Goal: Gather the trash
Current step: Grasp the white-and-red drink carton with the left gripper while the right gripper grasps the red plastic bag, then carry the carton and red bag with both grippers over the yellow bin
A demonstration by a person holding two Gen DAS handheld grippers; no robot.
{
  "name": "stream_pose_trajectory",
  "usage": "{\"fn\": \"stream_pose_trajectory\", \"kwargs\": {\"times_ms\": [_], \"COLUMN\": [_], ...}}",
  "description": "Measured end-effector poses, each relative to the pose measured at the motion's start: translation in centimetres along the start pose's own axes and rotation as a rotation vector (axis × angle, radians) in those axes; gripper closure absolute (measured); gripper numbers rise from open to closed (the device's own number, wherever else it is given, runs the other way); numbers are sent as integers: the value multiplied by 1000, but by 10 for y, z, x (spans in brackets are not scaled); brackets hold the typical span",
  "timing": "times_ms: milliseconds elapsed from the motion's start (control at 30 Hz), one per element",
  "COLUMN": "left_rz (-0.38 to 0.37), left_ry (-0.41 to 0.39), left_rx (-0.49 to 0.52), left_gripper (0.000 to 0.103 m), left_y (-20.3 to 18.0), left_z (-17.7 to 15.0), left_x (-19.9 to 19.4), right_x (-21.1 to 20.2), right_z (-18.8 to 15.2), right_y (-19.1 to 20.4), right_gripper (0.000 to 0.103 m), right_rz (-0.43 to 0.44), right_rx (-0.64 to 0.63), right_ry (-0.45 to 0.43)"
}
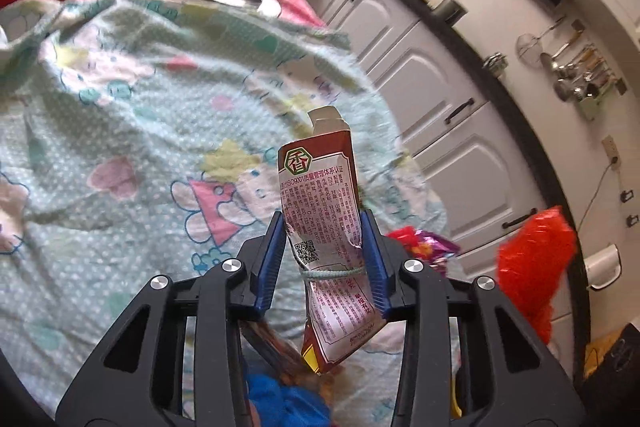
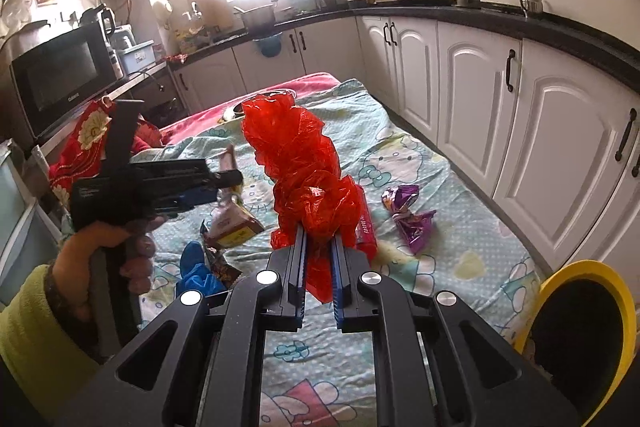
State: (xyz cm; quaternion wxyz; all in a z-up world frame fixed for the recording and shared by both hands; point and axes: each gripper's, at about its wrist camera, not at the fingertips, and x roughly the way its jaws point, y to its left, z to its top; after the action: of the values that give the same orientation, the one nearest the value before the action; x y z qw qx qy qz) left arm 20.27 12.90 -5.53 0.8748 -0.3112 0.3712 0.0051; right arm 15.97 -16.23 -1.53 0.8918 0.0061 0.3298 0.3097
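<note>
Kitchen cabinets with dark handles curve along the right of both views, and a cartoon-print blanket covers the surface where the trash lies

In the left wrist view, centre frame, the left gripper pinches a crumpled red-and-white printed packet between its blue pads, with a bit of string around the packet's waist. The packet stands clear of the blanket, so it seems lifted for carrying, not just touched

In the right wrist view the right gripper has its jaws pressed nearly together on a crinkled red plastic bag, which billows up from the pads at centre frame. The thin film needs that tight a squeeze to stay caught

To the lower right of that view sits a yellow-rimmed bin with a dark inside, just beside the blanket's edge; I judge it the place both pieces are meant for

Other trash is not yet collected: a purple foil wrapper right of the red bag, a red packet just beside it, and something blue at lower left, below the person's hand gripping the other tool
</note>
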Motion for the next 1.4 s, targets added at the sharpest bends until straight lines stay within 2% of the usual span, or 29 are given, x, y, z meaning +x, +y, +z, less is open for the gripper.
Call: {"fn": "stream_pose_trajectory", "kwargs": {"times_ms": [300, 433, 767, 1400], "left_rz": [-48, -60, -97, -152], "left_ry": [-110, -135, -136, -84], "left_rx": [104, 146, 241, 401], "left_gripper": [73, 73, 73, 73], "left_y": [-37, -54, -88, -144], "left_z": [-8, -13, -35, -81], "left_x": [-48, -60, -68, -52], "right_x": [-27, -39, -64, -104], "right_z": [-5, -9, -17, -25], "right_y": [2, -4, -15, -47], "right_gripper": [93, 93, 93, 93], "right_rz": [-34, -48, -78, -181], "right_rx": [-19, -9, 12, 72], "right_ry": [-48, -63, -95, -150]}}
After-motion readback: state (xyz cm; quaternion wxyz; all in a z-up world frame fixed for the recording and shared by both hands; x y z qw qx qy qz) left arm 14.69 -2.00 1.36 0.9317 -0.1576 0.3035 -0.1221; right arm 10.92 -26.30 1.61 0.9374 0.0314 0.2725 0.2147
